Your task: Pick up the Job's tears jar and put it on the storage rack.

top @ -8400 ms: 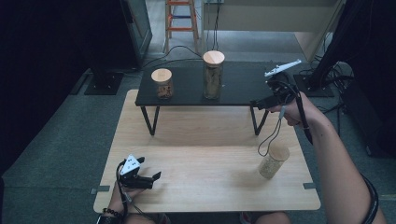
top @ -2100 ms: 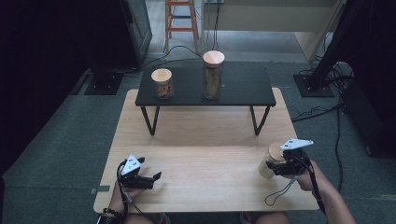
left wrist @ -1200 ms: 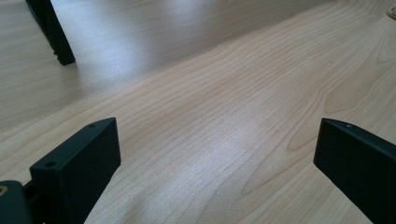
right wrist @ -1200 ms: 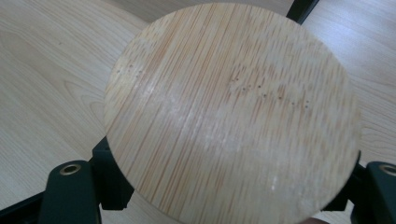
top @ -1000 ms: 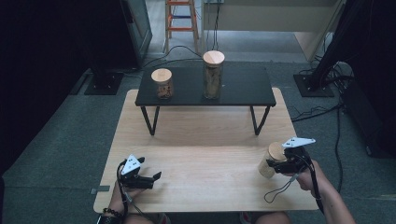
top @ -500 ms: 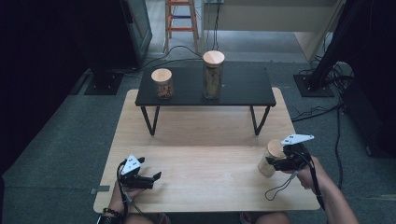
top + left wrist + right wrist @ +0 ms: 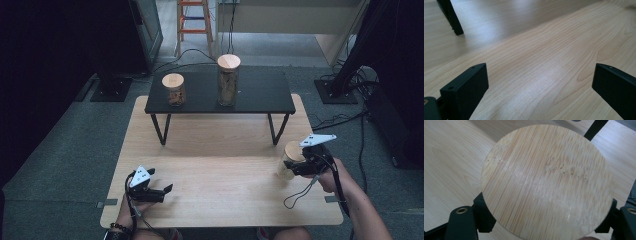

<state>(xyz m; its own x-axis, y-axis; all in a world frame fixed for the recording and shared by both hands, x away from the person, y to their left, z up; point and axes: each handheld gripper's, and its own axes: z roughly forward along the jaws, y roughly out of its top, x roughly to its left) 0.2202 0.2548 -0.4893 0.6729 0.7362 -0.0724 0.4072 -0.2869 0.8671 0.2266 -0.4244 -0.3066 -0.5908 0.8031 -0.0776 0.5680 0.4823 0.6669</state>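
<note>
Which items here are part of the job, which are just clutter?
In play:
- jar with bamboo lid, clamped in the right gripper, lid seen close in the right gripper view
- black shelf
- short jar and tall jar on it

Just around:
- left gripper, open, idle
- ladder
- floor cables

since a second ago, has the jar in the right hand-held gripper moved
Yes. The jar has risen slightly, toward the black shelf's leg, gripped by the right hand-held gripper.
</note>
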